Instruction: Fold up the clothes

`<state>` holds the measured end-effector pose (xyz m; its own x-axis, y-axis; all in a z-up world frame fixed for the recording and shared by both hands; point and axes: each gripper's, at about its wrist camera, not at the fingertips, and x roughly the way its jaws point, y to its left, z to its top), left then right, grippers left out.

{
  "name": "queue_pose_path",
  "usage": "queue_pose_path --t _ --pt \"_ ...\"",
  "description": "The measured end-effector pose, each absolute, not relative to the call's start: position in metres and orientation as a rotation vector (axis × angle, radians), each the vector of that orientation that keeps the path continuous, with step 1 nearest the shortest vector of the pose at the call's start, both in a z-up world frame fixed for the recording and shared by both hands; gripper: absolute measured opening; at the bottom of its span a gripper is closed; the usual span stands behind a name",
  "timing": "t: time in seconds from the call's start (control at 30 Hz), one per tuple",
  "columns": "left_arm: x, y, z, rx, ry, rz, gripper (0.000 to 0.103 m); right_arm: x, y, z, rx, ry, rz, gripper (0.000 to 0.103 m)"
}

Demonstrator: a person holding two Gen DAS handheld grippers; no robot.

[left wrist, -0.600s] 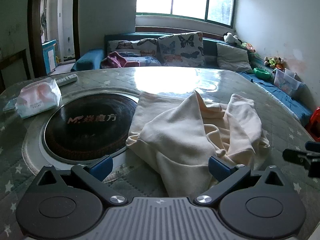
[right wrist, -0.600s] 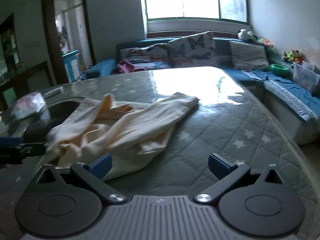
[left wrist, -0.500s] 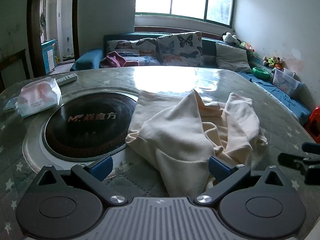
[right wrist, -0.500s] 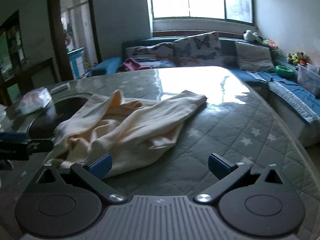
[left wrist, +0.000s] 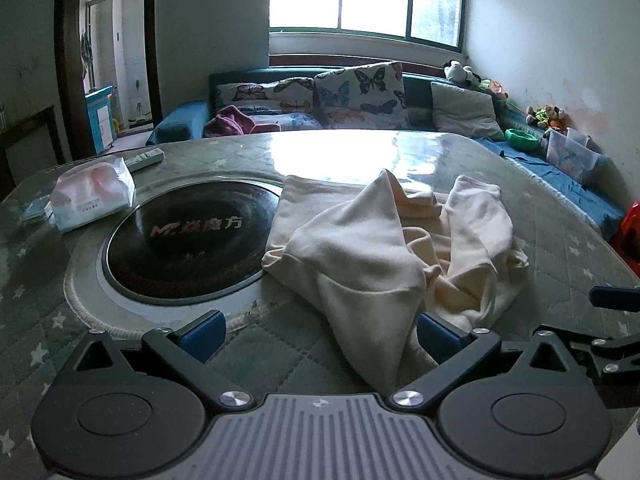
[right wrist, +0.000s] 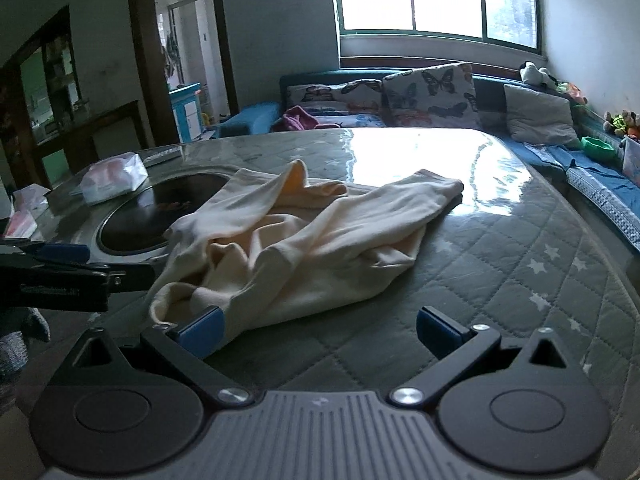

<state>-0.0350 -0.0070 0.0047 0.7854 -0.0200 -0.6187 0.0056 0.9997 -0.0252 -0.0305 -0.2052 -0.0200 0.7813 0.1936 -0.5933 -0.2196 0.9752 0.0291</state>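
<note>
Lying crumpled on the quilted grey-green star-patterned table cover (left wrist: 560, 248), the cream-coloured soft knit garment (left wrist: 384, 248) sits just ahead of both tools. Nearest the lens, the left hand-held gripper (left wrist: 320, 330) has its blue-padded jaws spread wide, with the garment's near hem hanging down between them but not pinched. The right hand-held gripper (right wrist: 320, 330) is likewise wide and holds nothing; its left pad sits just beside the garment's near corner, while bare quilt lies between its jaws.

The cloth looks light, limp and not slippery, so it should drape and bunch rather than keep any shape. I judge the ribbed hem or a corner edge the best place to pinch, one per gripper, before spreading it flat.

Farther off, the garment's left edge overlaps the round black glass cooktop (left wrist: 184, 236) set into the table. Beyond that lies a white soft pack of tissues (left wrist: 92, 196), then a butterfly-print cushion (left wrist: 360, 96) on the blue sofa.
</note>
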Motion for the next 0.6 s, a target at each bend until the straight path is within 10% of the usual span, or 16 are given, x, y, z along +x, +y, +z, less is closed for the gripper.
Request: queue_pose_path --t 0.6 --pt "-0.049 -0.010 0.005 -0.001 0.681 -0.017 0.103 -0.054 -0.214 -0.001 -0.056 0.653 0.357 0.103"
